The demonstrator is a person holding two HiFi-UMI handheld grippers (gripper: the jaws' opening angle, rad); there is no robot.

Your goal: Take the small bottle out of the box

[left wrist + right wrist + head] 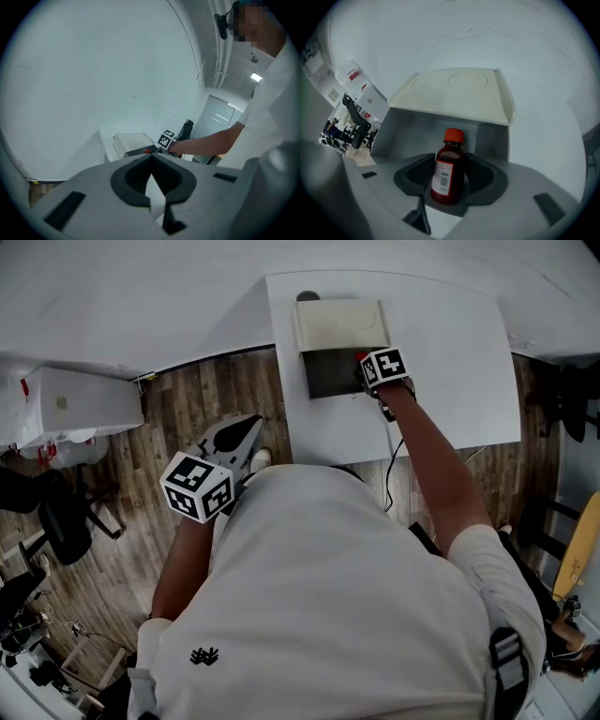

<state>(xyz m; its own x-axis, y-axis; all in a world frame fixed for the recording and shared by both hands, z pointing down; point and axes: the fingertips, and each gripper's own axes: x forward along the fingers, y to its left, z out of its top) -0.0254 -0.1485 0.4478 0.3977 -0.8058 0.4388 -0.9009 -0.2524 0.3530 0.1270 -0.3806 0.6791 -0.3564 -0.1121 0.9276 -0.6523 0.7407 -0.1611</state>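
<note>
Between the right gripper's [451,164] pads, which press its sides, the small bottle [449,177] stands nearly upright, red cap up, inside the open grey box [396,129]. Behind it rise the box's back wall and the raised cream lid [454,96]. Off the white table [450,362], the left gripper [151,157] is closed on nothing.

Box walls [391,132] either side of small bottle [449,176], raised lid [459,93] behind; open above

One small bottle [448,180], one box [454,96] with its lid up, one white table [459,371] carrying it, and two grippers: the left gripper [151,159] and the right gripper [449,159].
</note>
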